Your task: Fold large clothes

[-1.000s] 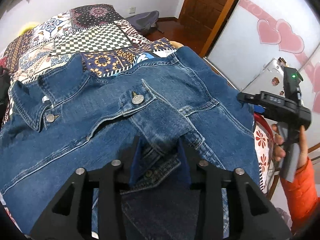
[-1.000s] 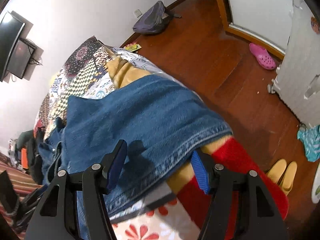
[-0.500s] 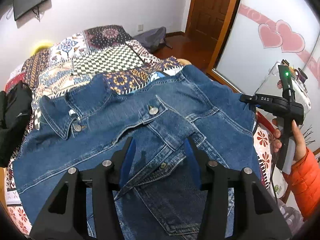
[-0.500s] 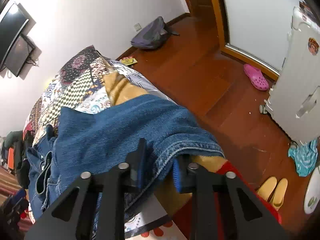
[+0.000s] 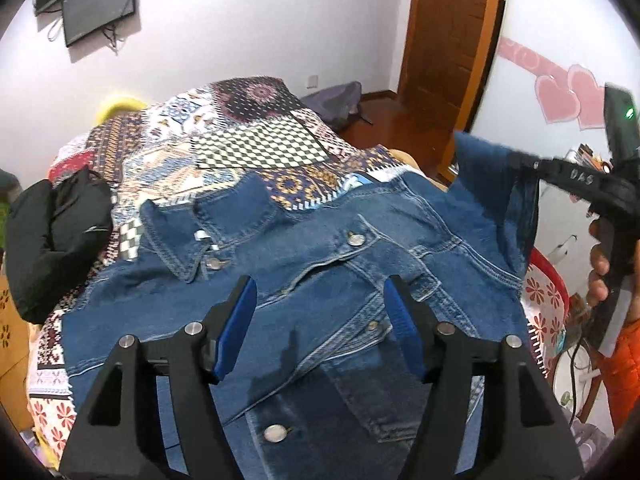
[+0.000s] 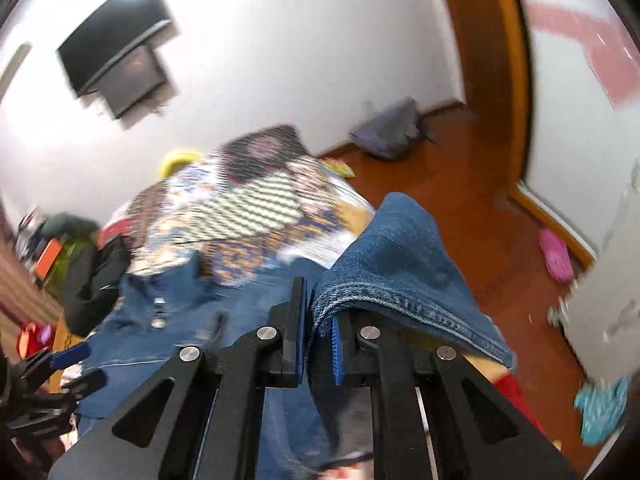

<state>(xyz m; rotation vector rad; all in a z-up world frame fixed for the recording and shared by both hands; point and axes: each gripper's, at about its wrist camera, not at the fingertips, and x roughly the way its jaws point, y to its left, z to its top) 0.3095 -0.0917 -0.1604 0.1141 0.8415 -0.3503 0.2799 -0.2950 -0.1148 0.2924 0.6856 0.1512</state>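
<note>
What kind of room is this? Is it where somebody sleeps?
Most likely a bedroom at home. A denim jacket lies on a bed with a patchwork quilt, a screen hangs on the wall, and a wooden door stands beyond.

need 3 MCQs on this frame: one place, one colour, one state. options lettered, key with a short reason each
1. Where does the black garment lie?
A. on the bed, left of the denim jacket
B. on the floor by the door
C. on top of the jacket

2. What colour are the left gripper's pads?
A. red
B. blue
C. white

3. What is the right gripper doing?
A. open over the quilt
B. shut on nothing
C. shut on the jacket's edge

Key: A, it sits on the patchwork quilt left of the denim jacket. B, the left gripper has blue pads. C, the right gripper pinches a raised denim fold.
</note>
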